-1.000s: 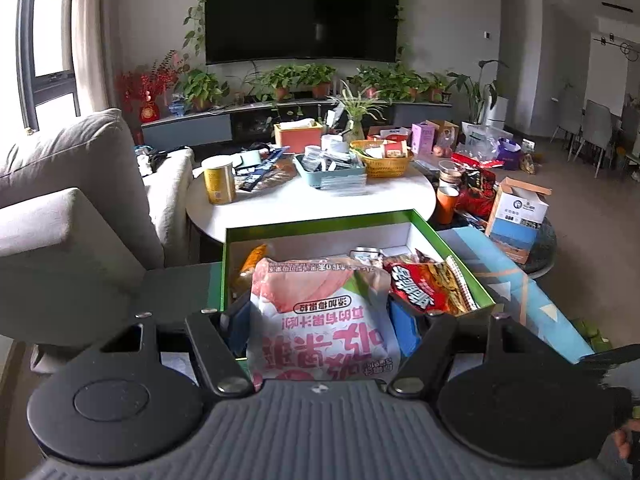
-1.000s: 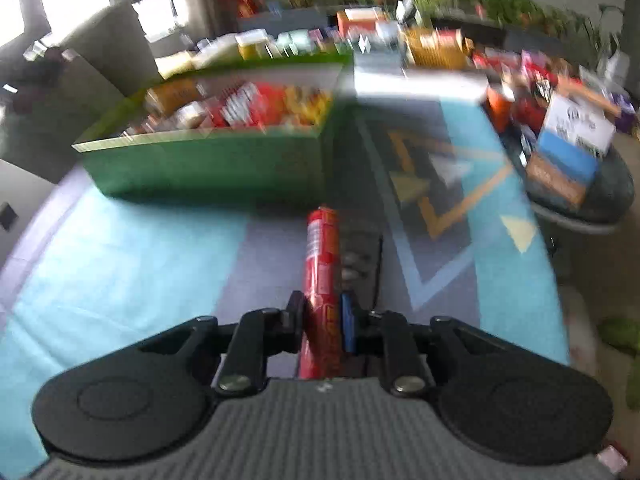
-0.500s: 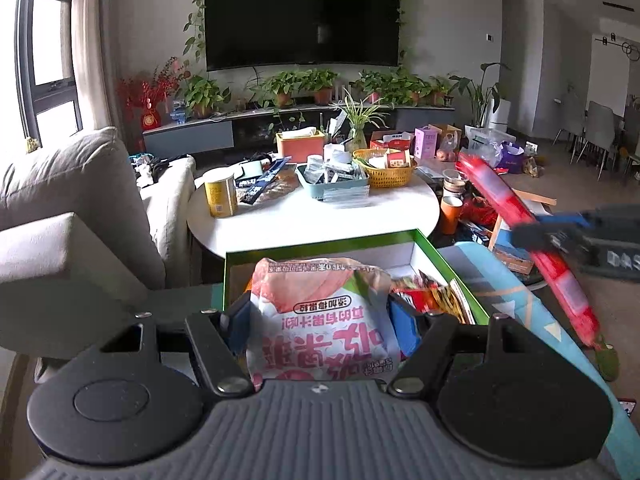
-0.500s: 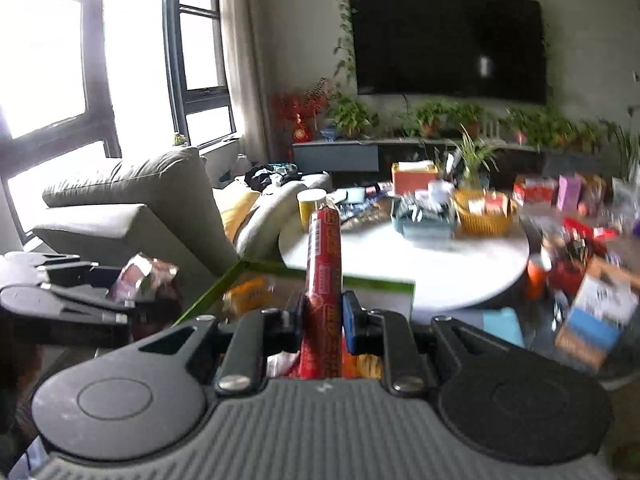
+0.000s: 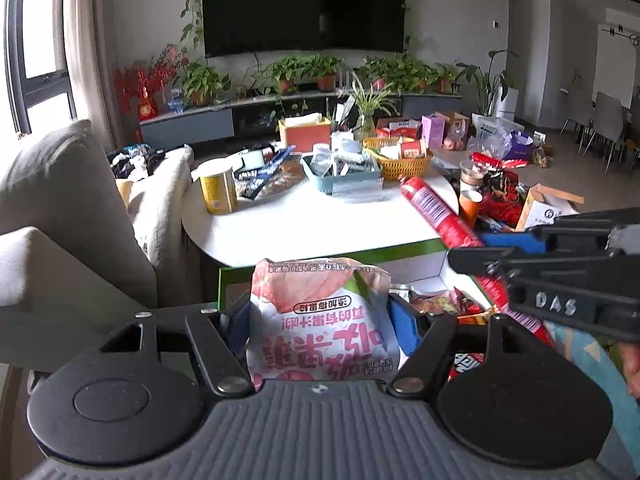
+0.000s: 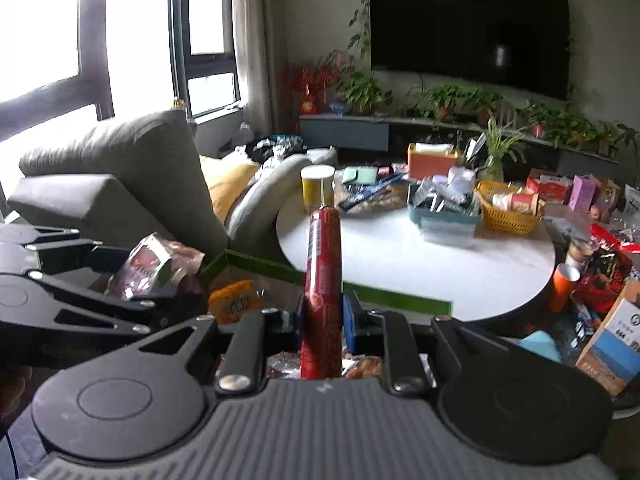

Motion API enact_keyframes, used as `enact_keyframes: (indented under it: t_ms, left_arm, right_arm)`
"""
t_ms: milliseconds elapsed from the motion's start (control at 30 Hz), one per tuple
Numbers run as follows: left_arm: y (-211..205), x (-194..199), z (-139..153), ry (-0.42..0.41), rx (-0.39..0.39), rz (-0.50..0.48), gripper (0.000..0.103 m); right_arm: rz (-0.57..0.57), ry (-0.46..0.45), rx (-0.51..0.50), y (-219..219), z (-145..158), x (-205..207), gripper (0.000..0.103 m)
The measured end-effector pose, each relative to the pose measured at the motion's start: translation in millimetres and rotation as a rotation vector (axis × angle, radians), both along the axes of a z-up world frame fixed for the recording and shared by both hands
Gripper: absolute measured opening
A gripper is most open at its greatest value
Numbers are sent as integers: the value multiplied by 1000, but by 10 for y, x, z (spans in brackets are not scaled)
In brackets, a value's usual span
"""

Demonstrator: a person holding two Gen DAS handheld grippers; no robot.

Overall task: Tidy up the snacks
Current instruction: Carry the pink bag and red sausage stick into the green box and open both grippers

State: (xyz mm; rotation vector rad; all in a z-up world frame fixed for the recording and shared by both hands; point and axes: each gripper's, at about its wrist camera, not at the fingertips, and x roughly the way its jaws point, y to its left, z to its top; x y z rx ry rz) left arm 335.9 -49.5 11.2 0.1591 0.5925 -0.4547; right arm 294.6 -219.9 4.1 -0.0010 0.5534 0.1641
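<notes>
Far left: grey sofa, beside a round white table. Near the table's left edge, a yellow canister with a white lid, its label too small to read. Further right on it, a teal tray, then a yellow basket toward the right edge.

Front centre, left gripper: jaws set wide, blue pads pressed on the sides of a pink-and-white snack bag, held above the near left corner of the green box. Bag printed with large pink Chinese characters, seen upside down, not legible enough to give.

Right, right gripper: jaws nearly together, clamped on a red sausage stick, over the box among loose snack packets. Small print on its red wrapper unreadable. Raised letters "DAS" on that gripper's black body.
</notes>
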Motion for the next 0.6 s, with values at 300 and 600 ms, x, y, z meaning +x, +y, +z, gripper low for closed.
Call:
enact_keyframes:
  t_ms: [300,600]
  left_arm:
    - [-46,162,-286,55,15,7,66]
    - [-66,206,-236,24,20,69,70]
  right_arm:
    - [-20,76,32,13,-255,186,18]
    - [-31,19,36,77,-174,83,36]
